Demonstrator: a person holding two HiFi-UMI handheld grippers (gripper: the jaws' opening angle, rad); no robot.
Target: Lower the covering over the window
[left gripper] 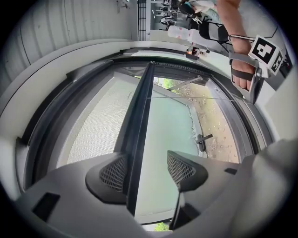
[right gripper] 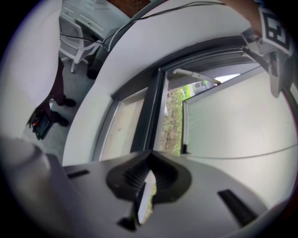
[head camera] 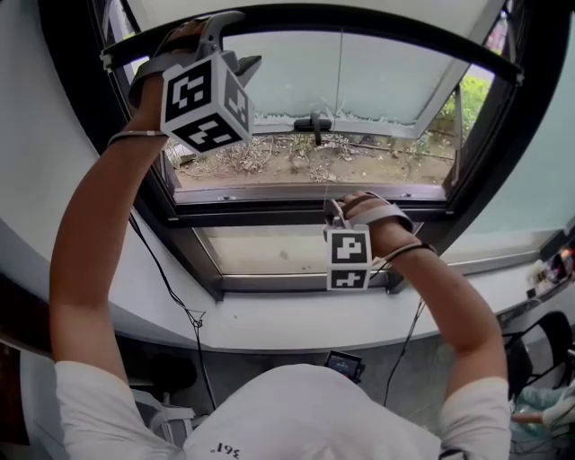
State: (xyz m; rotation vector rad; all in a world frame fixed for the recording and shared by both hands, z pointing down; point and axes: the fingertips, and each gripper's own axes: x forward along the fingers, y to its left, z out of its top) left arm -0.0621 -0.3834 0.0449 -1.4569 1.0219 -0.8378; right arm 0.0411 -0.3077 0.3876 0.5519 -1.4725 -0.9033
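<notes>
Window [head camera: 296,214]: the sash [head camera: 386,81] is swung outward and the opening is left uncovered. Covering: none is seen over the glass in any view. It is judged to be stowed at the top of the frame, so lowering is barely begun. Pull cord [left gripper: 195,97]: a thin line is run from the top frame to the right tongs [right gripper: 148,179], which are closed on it. Left tongs [left gripper: 146,168]: the jaws are held wide apart near the upper frame, with nothing gripped. Remaining: the covering's whole drop.

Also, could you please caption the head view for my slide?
At the open window, right hand-held gripper pinches a thin cord; left hand-held gripper, jaws open, is up at the frame's top.
</notes>
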